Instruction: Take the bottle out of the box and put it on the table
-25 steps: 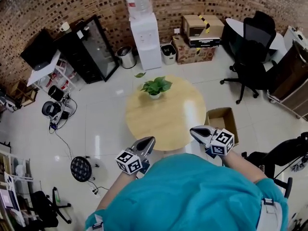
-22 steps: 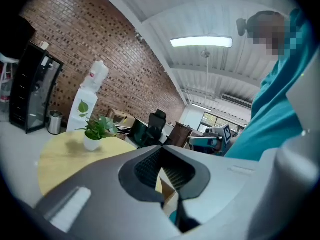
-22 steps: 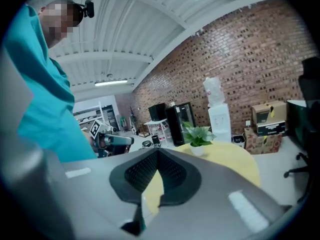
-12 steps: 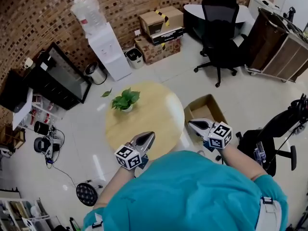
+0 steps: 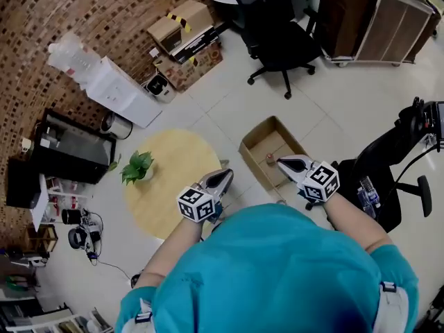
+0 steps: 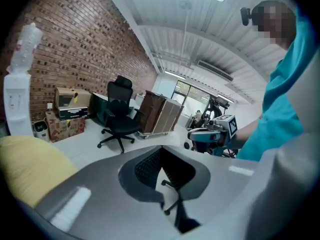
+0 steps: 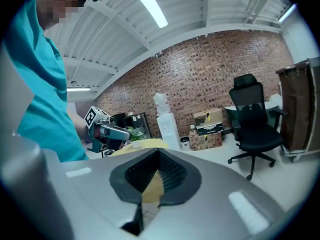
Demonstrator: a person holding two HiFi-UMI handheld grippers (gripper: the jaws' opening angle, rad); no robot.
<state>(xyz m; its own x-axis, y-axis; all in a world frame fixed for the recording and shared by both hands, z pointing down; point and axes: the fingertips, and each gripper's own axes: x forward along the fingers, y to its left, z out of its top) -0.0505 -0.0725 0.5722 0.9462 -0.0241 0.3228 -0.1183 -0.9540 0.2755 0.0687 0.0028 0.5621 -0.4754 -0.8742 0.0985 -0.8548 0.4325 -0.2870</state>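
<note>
An open cardboard box [image 5: 258, 146] stands on the floor just right of the round yellow table [image 5: 166, 182]. A small brownish bottle [image 5: 270, 159] stands upright inside it. My right gripper [image 5: 284, 164] hangs over the box's near edge, close to the bottle, jaws shut and empty. My left gripper [image 5: 223, 179] is over the table's right edge, also shut and empty. The left gripper view shows the closed jaws [image 6: 161, 147] and the right gripper [image 6: 210, 134] beyond. The right gripper view shows closed jaws [image 7: 159, 151], the left gripper [image 7: 107, 131] and the table [image 7: 145, 144].
A potted plant [image 5: 137, 166] stands on the table's left side. A black office chair [image 5: 274, 37] and a wooden cart [image 5: 374, 19] are beyond the box. Black equipment [image 5: 395, 158] stands at the right. A water dispenser [image 5: 114, 82] and stacked cartons [image 5: 184, 30] line the brick wall.
The view has swung right: the table has slid to the left and the box now lies ahead, between the grippers. Both grippers swung along and stayed shut.
</note>
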